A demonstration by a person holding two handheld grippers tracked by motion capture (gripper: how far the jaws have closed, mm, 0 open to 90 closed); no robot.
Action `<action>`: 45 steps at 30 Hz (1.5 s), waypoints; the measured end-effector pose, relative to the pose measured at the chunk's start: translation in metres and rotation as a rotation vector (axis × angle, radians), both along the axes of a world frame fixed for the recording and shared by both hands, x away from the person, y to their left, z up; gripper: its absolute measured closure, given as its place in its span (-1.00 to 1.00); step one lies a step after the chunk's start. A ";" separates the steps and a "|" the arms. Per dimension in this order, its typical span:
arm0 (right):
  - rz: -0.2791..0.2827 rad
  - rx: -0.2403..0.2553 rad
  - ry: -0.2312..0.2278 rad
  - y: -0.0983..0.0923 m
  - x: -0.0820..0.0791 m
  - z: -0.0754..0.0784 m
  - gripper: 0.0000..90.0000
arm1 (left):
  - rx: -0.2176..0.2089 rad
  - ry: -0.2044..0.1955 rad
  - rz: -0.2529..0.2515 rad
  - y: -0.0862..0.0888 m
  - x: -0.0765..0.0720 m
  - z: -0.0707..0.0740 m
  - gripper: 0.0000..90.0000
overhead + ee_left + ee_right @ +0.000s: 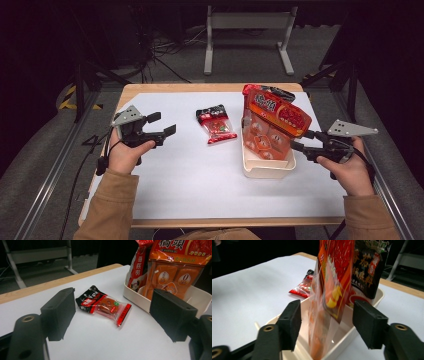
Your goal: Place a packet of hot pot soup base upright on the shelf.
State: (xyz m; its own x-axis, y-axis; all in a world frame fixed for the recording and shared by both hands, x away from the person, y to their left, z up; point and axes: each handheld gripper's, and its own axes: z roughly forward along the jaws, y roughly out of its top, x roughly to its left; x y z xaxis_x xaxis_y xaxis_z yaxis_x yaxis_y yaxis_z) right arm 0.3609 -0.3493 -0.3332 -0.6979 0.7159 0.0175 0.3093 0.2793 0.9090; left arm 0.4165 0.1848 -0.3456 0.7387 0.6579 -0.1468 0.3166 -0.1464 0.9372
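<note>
Orange snack bag [275,122] stands upright in white bin [267,170], right side of table [190,180]. Right gripper [298,140] sits just beside bin's right edge, jaws wide, bag edge between them in right gripper view, pads not pressing. Small red packet [216,124] lies flat mid-table. Left gripper [162,124] well left of packet, jaws wide, nothing held.

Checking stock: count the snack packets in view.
3, perhaps more hidden: small red packet flat on the table; orange bag and dark-topped bag upright in the white tray.
</note>
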 end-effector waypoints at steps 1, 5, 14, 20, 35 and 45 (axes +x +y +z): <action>0.003 -0.002 0.004 -0.002 -0.002 0.001 -0.03 | 0.003 0.004 -0.002 -0.001 0.001 0.000 -0.45; -0.013 -0.018 -0.002 -0.013 -0.007 0.003 0.02 | 0.014 0.012 -0.021 -0.007 0.007 -0.002 -0.27; -0.061 -0.035 0.010 -0.027 -0.006 0.000 -0.01 | 0.010 0.034 -0.038 -0.023 0.018 -0.010 -0.23; -0.080 -0.022 0.016 -0.029 -0.003 -0.001 -0.06 | 0.024 0.043 -0.036 -0.035 0.030 -0.015 -0.28; -0.067 -0.019 0.009 -0.028 0.009 -0.002 -0.17 | 0.039 0.103 -0.067 -0.079 0.050 -0.034 -0.38; -0.065 -0.012 -0.001 -0.029 0.008 0.000 -0.20 | 0.073 0.160 -0.055 -0.101 0.062 -0.058 -0.36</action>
State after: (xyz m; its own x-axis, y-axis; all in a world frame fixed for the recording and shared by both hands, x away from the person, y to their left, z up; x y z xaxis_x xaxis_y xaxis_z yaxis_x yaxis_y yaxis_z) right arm 0.3692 -0.3782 -0.3333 -0.6499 0.7600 0.0082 0.3266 0.2696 0.9059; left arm 0.4780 0.0833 -0.4037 0.7447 0.6305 -0.2187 0.4507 -0.2335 0.8616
